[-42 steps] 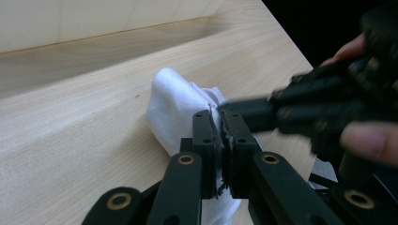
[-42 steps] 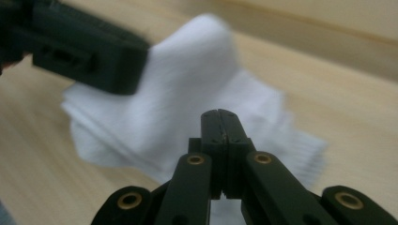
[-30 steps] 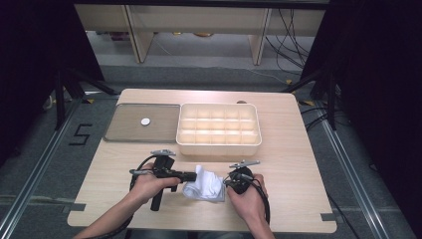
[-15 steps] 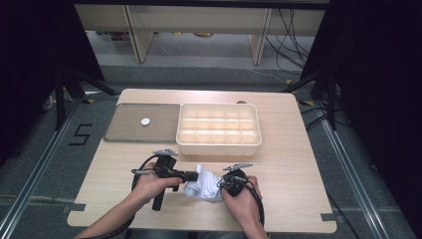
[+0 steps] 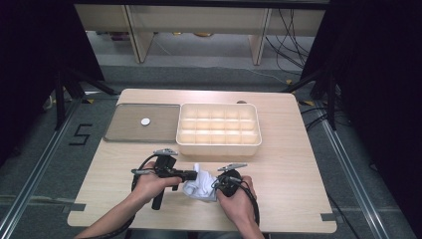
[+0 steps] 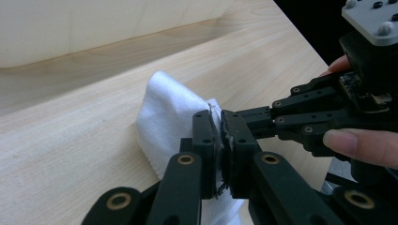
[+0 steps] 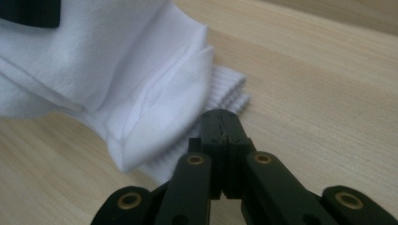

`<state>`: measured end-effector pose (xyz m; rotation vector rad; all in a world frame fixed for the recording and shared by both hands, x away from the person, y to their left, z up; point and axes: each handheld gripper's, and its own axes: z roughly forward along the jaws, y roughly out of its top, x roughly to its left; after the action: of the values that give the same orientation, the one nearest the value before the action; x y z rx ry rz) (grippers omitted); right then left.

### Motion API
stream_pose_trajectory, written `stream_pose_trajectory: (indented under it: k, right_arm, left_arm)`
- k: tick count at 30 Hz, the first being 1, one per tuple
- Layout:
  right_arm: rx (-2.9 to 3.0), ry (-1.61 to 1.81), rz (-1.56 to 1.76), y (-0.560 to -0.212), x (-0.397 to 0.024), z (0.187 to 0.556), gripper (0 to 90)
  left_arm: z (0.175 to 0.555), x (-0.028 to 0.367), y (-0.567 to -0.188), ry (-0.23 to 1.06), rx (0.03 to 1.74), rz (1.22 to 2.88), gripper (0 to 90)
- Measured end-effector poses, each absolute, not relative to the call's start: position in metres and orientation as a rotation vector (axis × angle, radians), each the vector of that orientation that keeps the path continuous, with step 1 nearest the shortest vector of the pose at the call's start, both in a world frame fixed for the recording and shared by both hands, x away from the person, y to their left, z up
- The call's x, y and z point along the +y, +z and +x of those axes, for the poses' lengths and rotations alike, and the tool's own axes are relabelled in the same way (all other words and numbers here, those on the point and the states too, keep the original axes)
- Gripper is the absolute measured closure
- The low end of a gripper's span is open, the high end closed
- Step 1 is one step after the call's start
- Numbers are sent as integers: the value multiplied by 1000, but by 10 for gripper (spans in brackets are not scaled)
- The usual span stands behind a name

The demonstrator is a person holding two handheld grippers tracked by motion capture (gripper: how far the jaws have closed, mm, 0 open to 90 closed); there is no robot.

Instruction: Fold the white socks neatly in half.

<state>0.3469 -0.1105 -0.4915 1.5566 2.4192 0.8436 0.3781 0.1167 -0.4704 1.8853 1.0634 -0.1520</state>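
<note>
A crumpled white sock (image 5: 198, 185) lies on the wooden table near its front edge, between my two grippers. My left gripper (image 5: 192, 175) reaches in from the left. In the left gripper view it (image 6: 220, 124) is shut on an edge of the sock (image 6: 166, 108), with a sliver of fabric between the pads. My right gripper (image 5: 215, 183) comes in from the right, with its fingers (image 6: 263, 115) ending next to the left jaws. In the right gripper view it (image 7: 223, 123) is shut, its tips against the sock's ribbed cuff (image 7: 227, 89); I see no fabric between them.
A cream tray (image 5: 219, 145) split into several compartments stands behind the sock at the table's middle. Left of it lies a flat grey tray (image 5: 124, 130) holding a small white disc (image 5: 145, 121). Bare wood stretches to the right of my hands.
My right hand has edged a little to the left, closer to the sock. The left hand and its grip have stayed put.
</note>
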Motion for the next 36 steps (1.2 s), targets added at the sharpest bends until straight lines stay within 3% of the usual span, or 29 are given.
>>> stream_pose_trajectory:
  k: [36]
  right_arm:
    - [2424, 880, 1514, -493, -98, 346, 900]
  left_arm:
    - [382, 124, -465, -133, 1046, 1908, 847]
